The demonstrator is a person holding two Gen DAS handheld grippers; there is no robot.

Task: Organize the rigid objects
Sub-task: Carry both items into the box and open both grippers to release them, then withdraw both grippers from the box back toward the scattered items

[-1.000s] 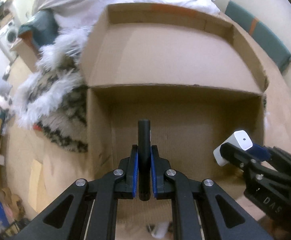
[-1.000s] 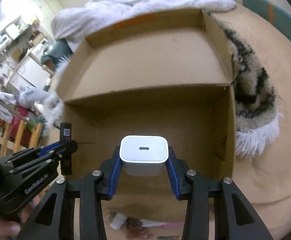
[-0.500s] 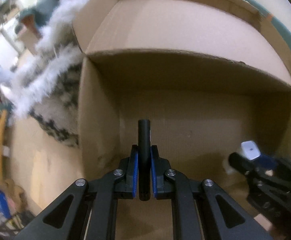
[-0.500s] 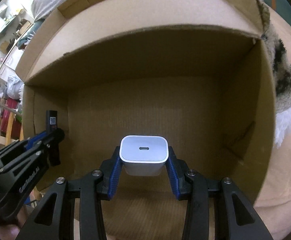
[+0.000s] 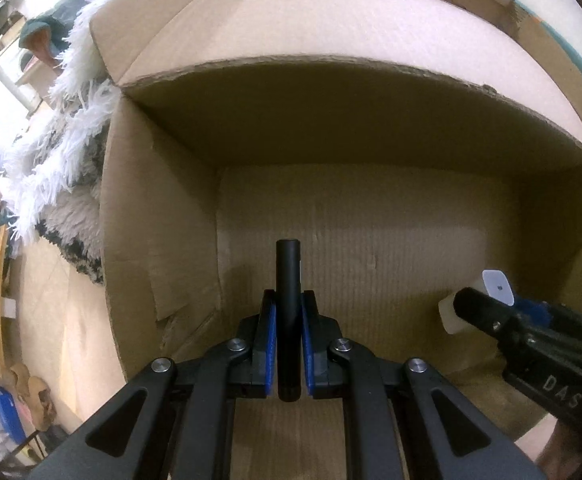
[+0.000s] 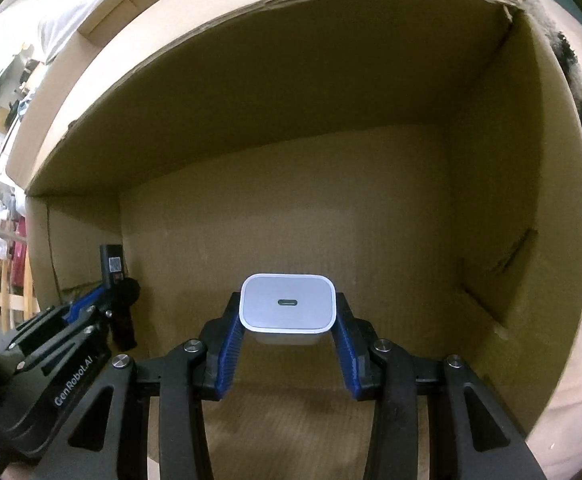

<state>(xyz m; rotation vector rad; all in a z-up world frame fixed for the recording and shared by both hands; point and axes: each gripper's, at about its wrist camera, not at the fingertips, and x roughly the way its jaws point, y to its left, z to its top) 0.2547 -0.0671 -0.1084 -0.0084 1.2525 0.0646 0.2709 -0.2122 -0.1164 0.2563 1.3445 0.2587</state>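
1. Left wrist view shows the black cylinder point(image 5: 287, 320) clamped upright between the blue pads of the left tongs point(image 5: 288, 344), which are closed to its narrow width; its top stands clear above the pads and its lower end hangs just below them, so it is carried, not resting on anything.
2. Right wrist view shows the white charger block point(image 6: 287, 309) gripped by its two side faces in the right tongs point(image 6: 287, 334), jaws spread about half to fit it, port face turned toward the camera. Holding it by the flat sides probably keeps it from twisting.
3. Both items sit inside the mouth of the cardboard box point(image 5: 163, 240), above its floor; whether either touches the floor I cannot tell.
4. Seen from the left, the charger block point(image 5: 471, 300) and right tongs point(image 5: 491, 312) are off to the right near the box's right wall; seen from the right, the cylinder point(image 6: 115, 280) and left tongs point(image 6: 111, 308) are near the left wall. The two are well apart, likely so each can be set down without collision.
5. Outside the box, a shaggy white-and-dark rug point(image 5: 63, 184) lies against its left wall.
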